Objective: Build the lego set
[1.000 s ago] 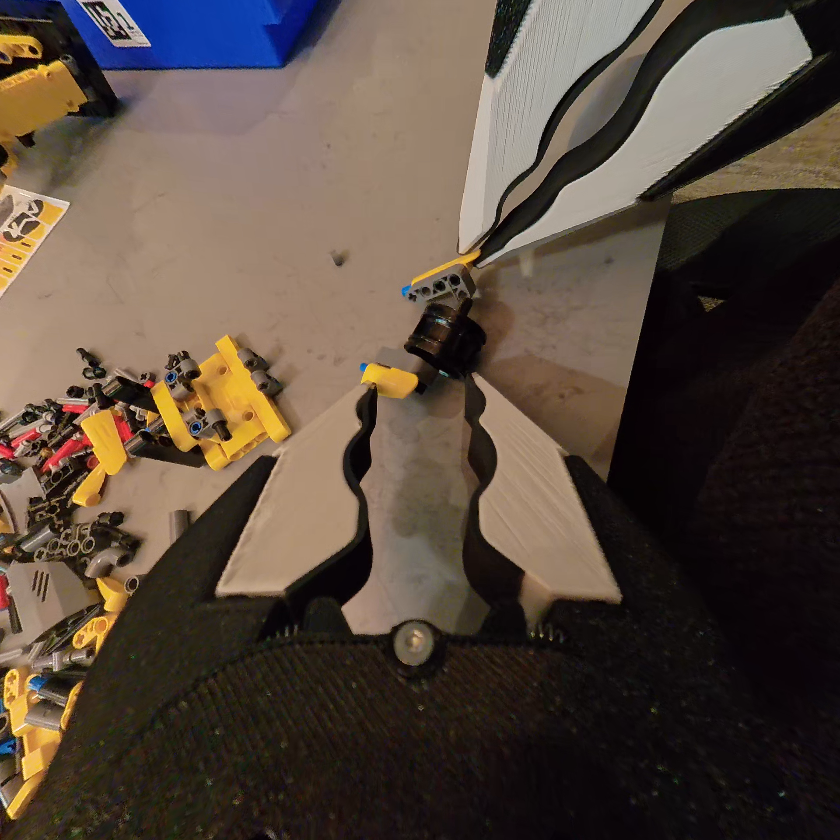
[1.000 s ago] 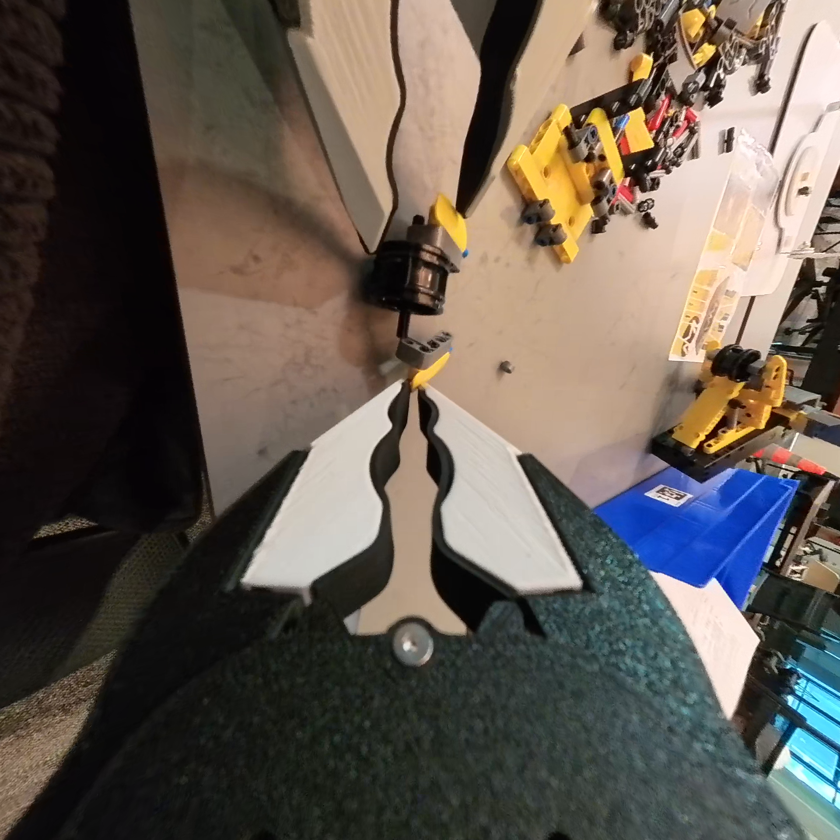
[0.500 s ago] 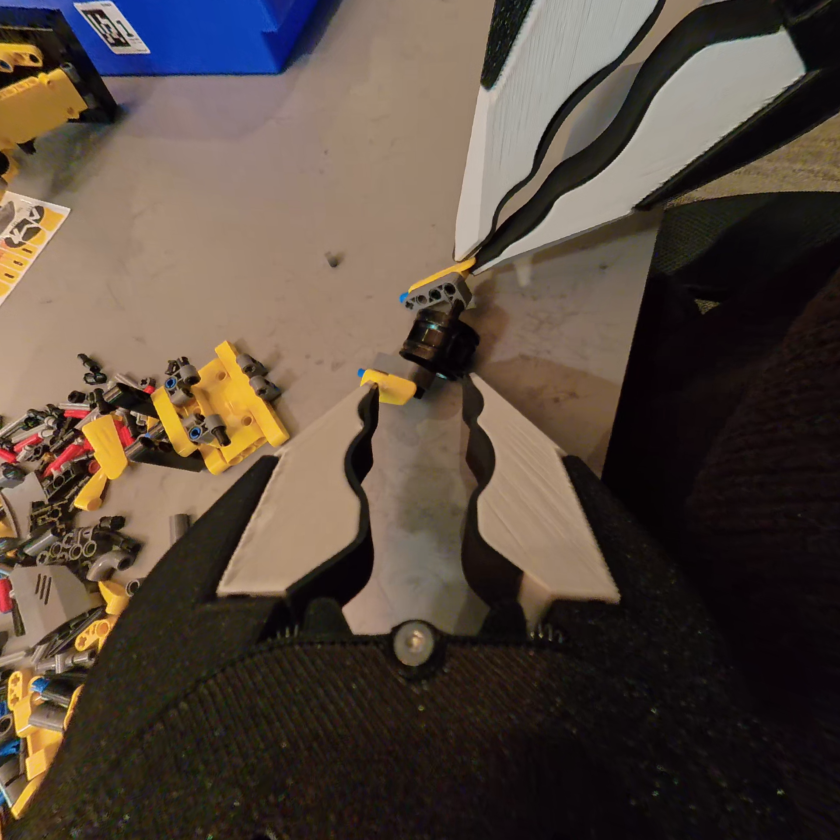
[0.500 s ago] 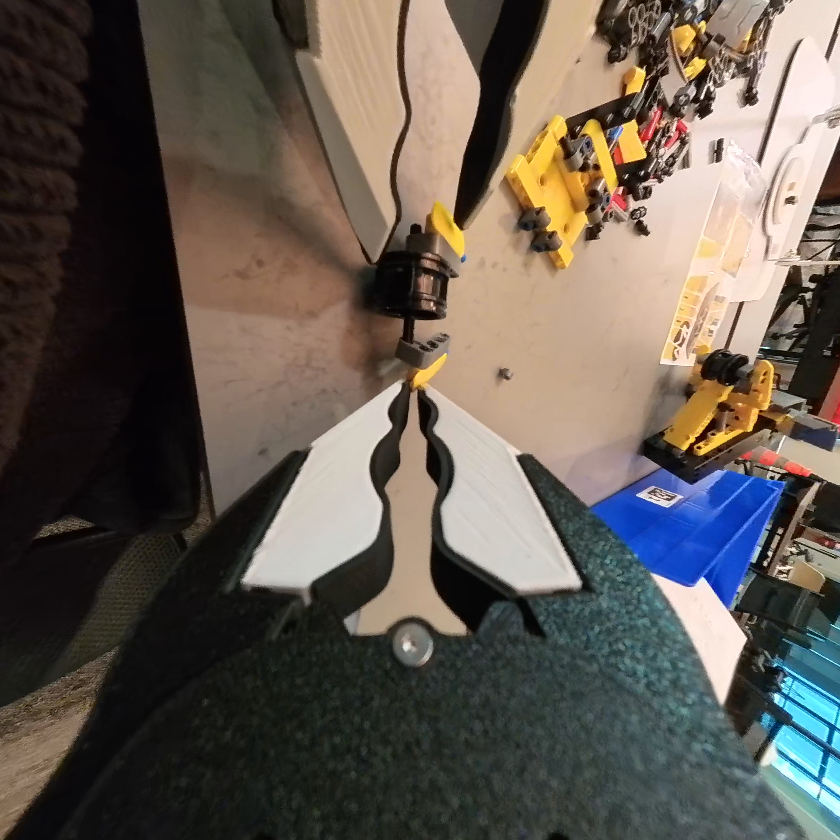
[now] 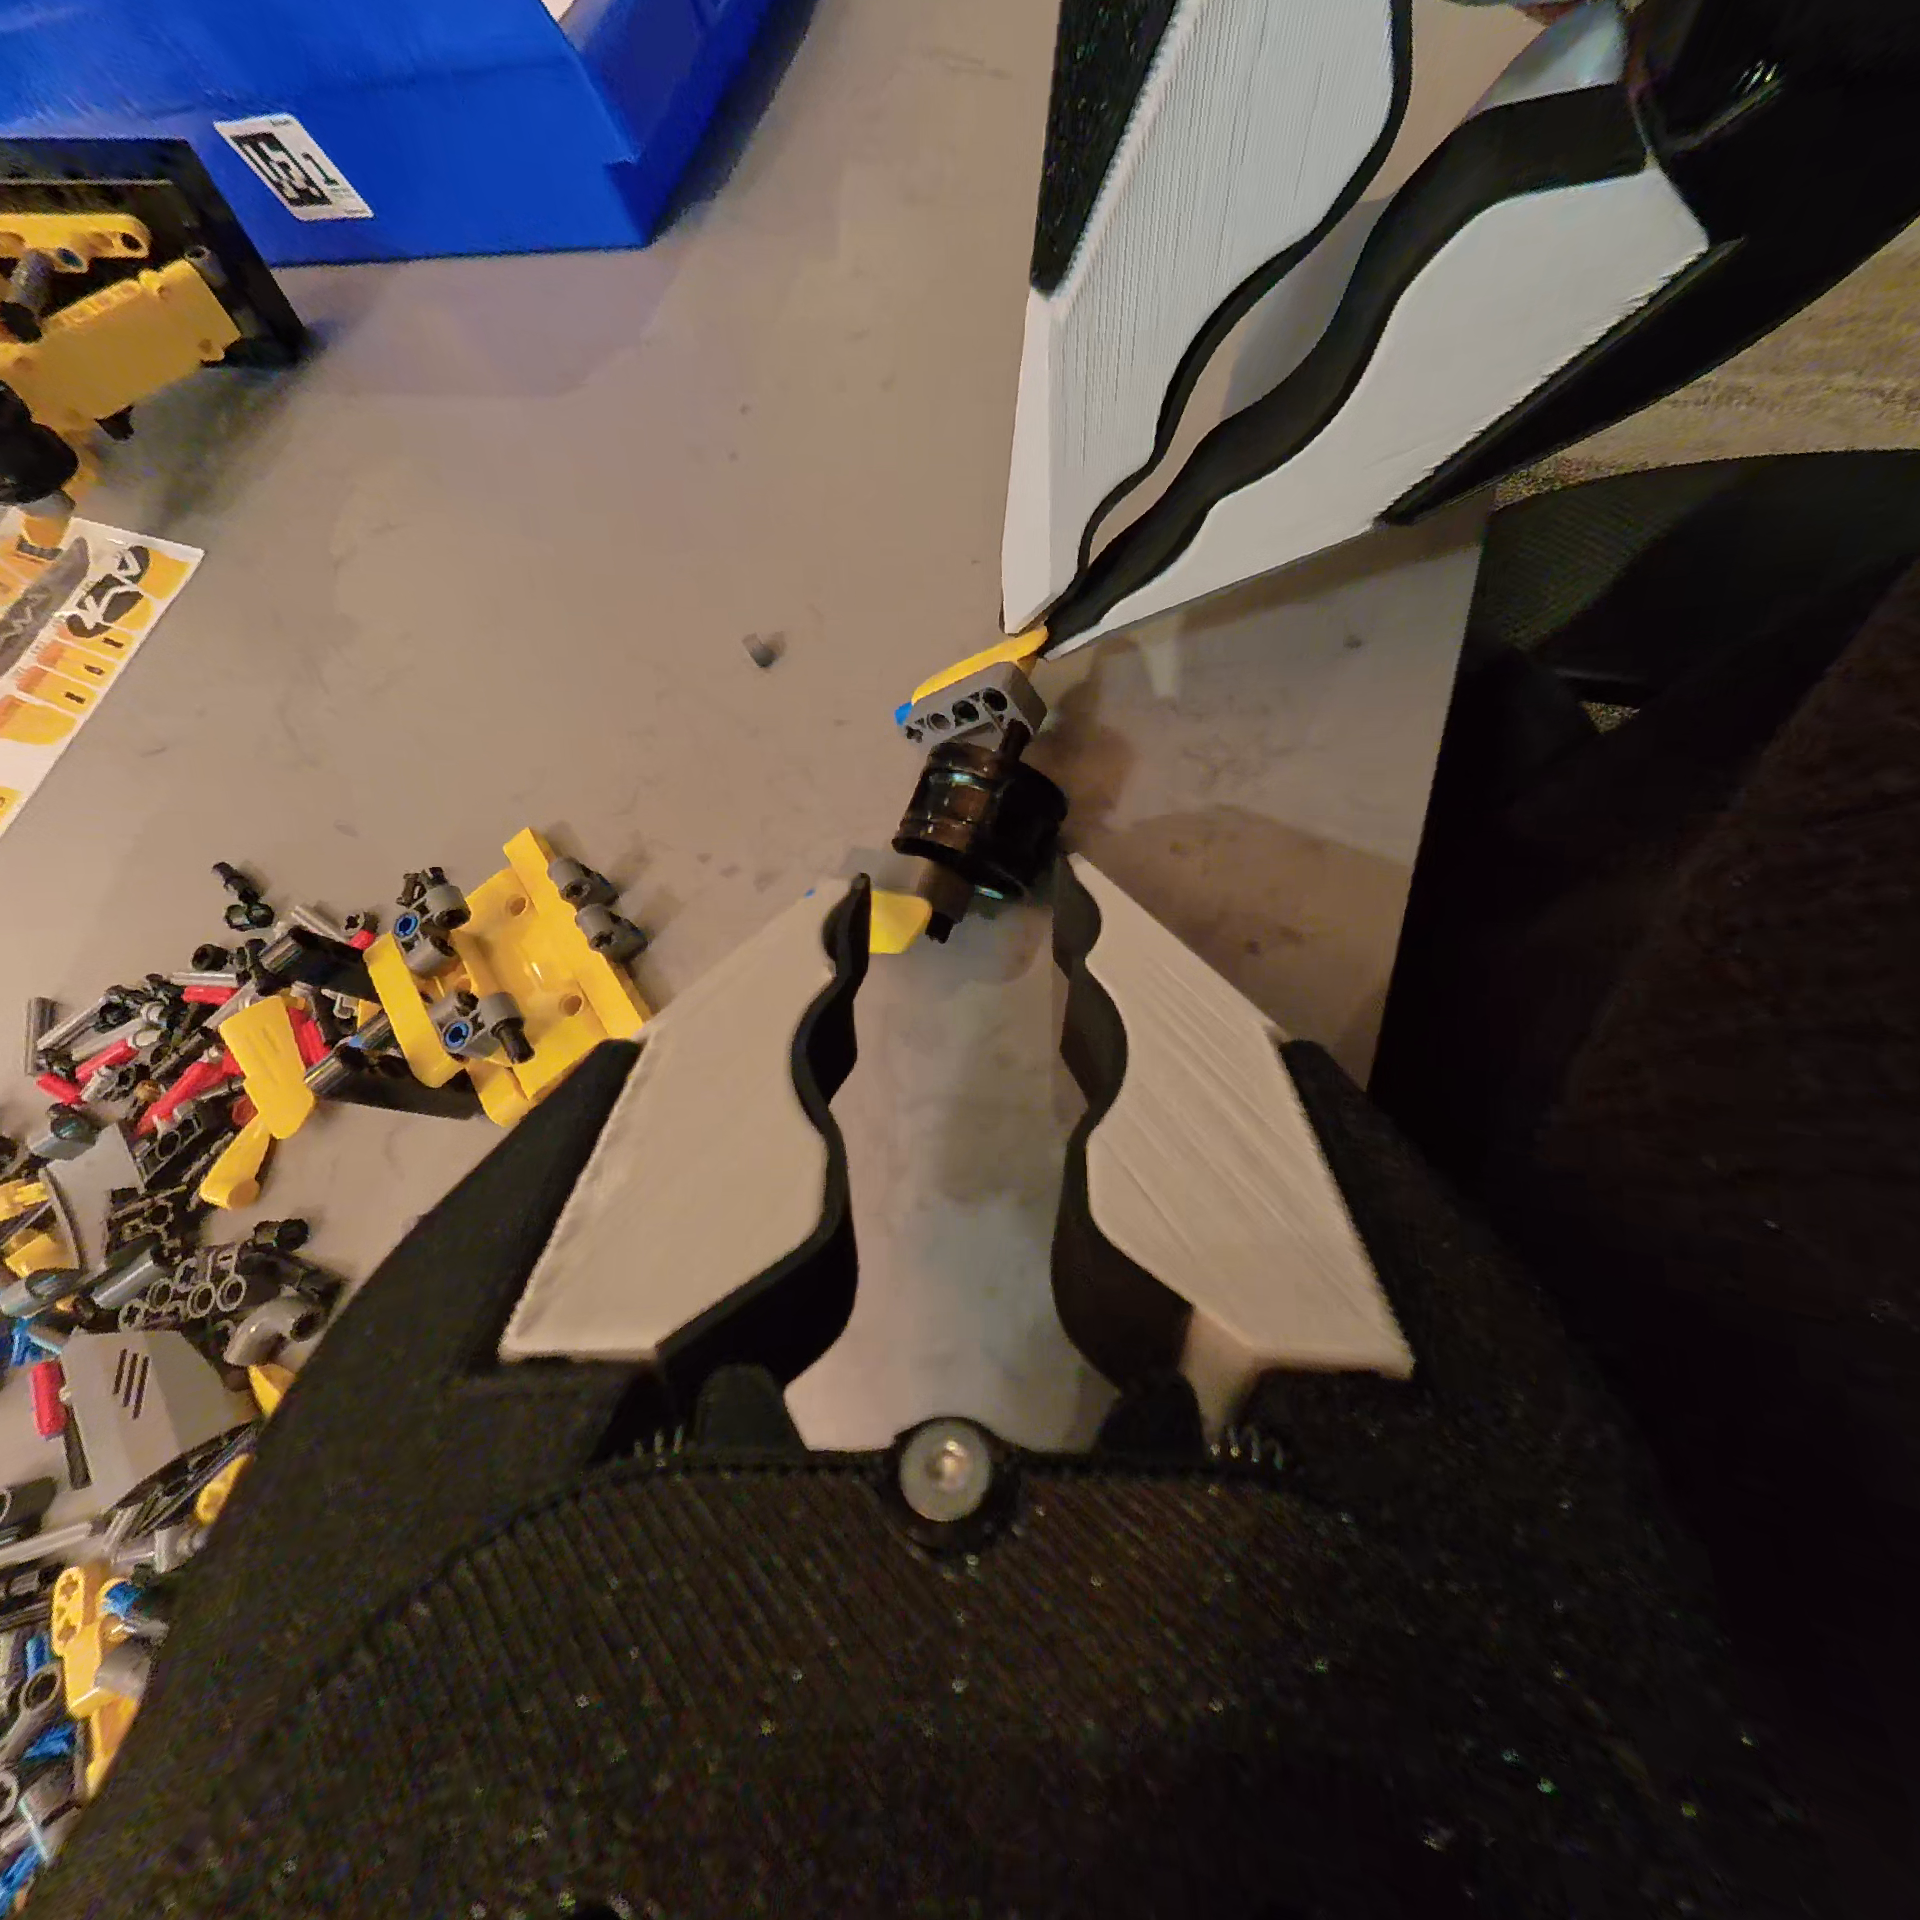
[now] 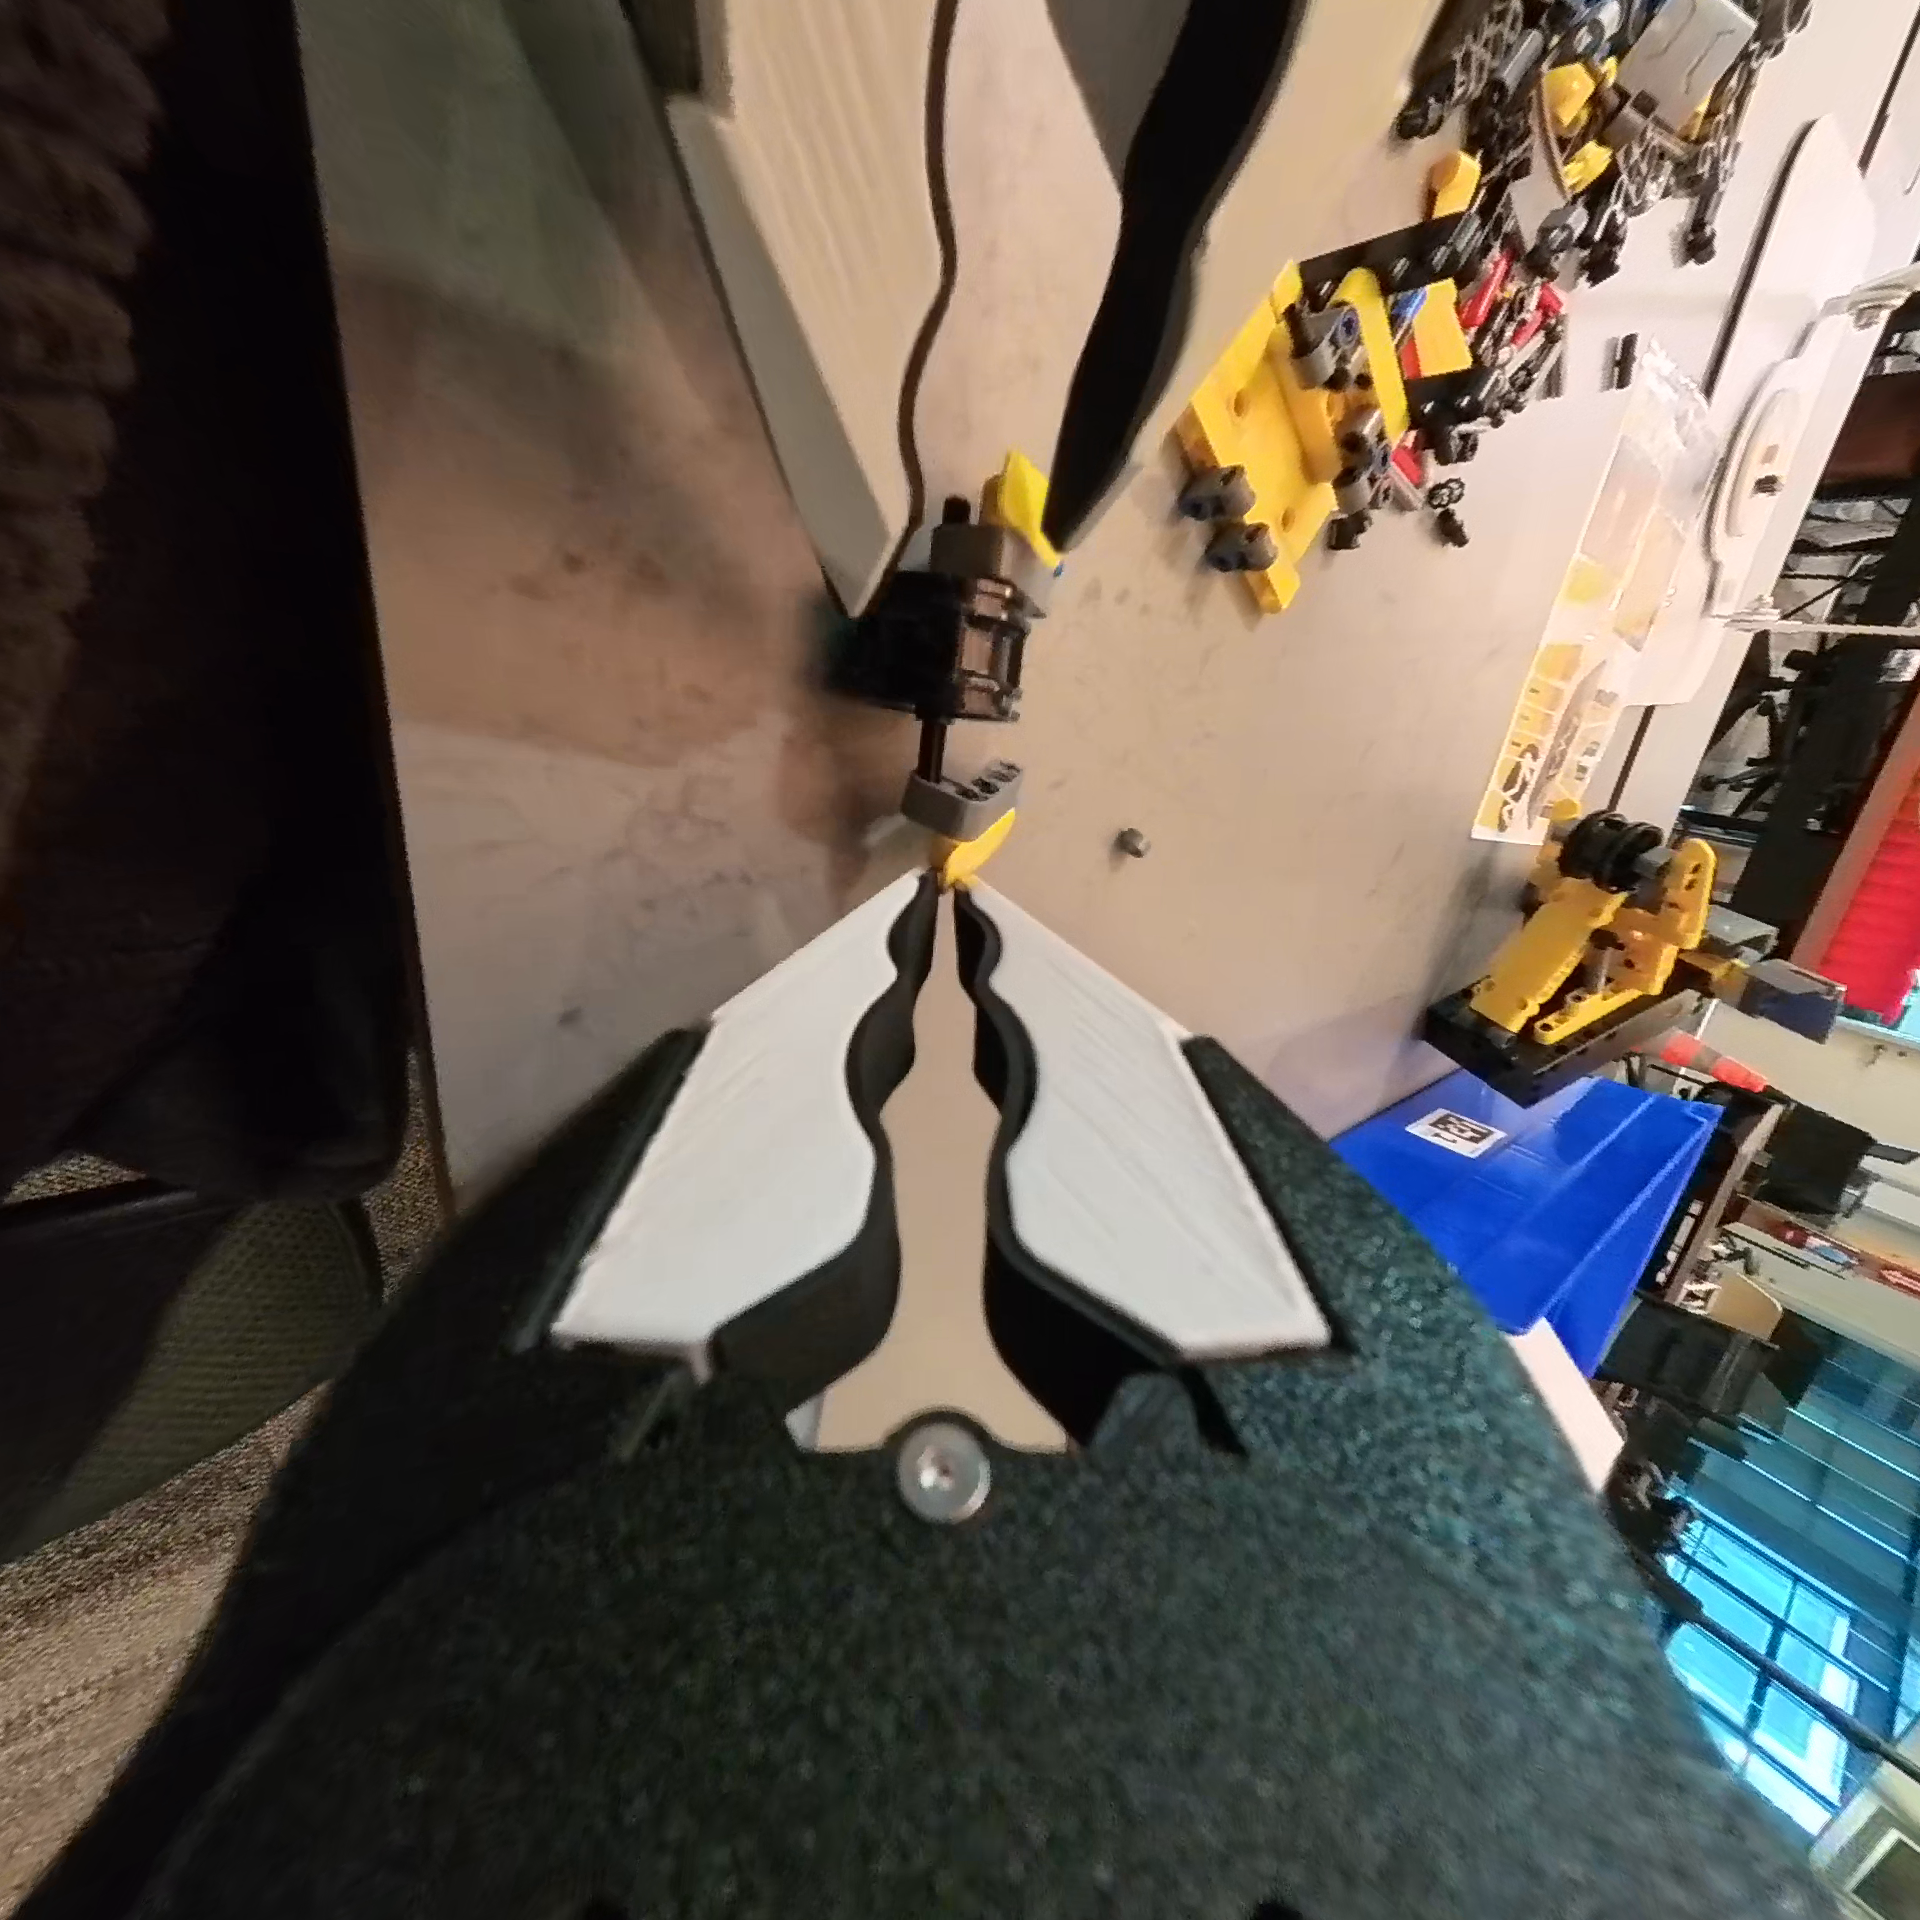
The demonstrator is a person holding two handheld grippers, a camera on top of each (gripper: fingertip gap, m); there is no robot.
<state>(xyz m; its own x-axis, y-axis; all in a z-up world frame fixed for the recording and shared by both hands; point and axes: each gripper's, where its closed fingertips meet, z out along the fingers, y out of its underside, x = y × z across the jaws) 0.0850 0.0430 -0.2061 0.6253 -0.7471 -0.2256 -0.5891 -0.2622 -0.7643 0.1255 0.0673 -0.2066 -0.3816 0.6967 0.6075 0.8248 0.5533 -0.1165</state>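
Right gripper (image 6: 948, 896): jaws pinched onto the yellow tab (image 6: 971, 854) of a small brick assembly (image 5: 975, 800).
Left gripper (image 5: 961, 906): jaws spread around the assembly's other end; contact with it cannot be told.
Assembly: black drum (image 5: 961, 805), grey holed beam (image 5: 971, 709), held just above the grey table (image 5: 582, 582).
Yellow frame piece (image 5: 520, 977): on the table, left of the assembly, at the edge of the loose-parts pile (image 5: 135, 1164).
Blue bin (image 5: 395, 104): far side of the table.

- A white sticker (image 5: 294, 166) with black print sits on the blue bin (image 5: 436, 114); its wording is withheld.
- The printed instruction sheet (image 5: 78, 623) is too small to read.
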